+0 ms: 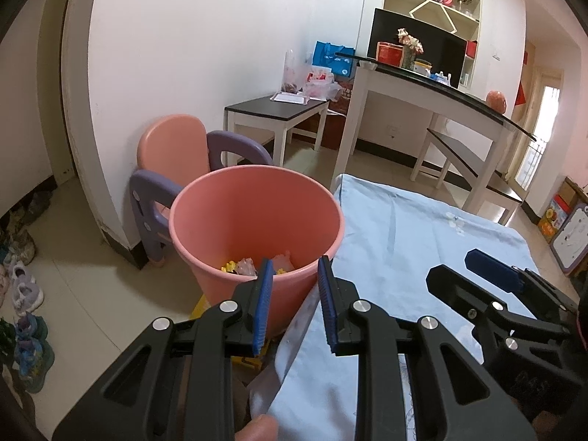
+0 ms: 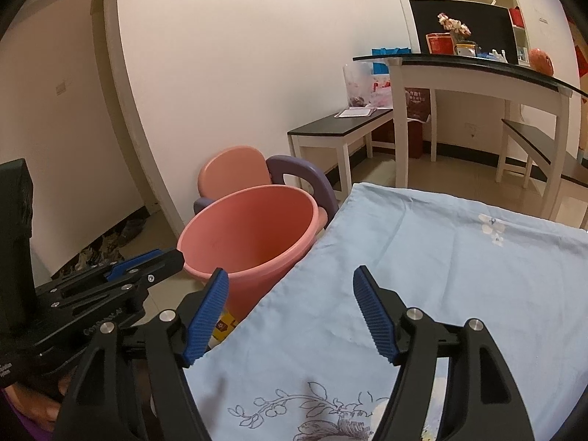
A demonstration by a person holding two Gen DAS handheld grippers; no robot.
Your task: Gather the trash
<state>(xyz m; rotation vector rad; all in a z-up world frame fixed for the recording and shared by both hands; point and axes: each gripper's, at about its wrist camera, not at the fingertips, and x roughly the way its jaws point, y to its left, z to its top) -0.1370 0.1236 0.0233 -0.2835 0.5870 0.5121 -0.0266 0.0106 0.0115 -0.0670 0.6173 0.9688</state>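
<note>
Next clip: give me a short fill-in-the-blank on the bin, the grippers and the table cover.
1. The trash bin is ____ in colour.
2. The left gripper hovers over the bin's near rim with its fingers ____ and holding nothing.
3. The right gripper is ____, above the light blue cloth.
4. Wrappers lie ____ the bin.

Missing words: pink; open; open; inside

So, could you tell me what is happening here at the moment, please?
A person is collecting trash with a handheld gripper in each hand. The left gripper is open and empty at the near rim of the pink bin, which has a few wrappers at the bottom. The right gripper is also open and empty, over the light blue cloth beside the bin. No trash is visible on the cloth.
</note>
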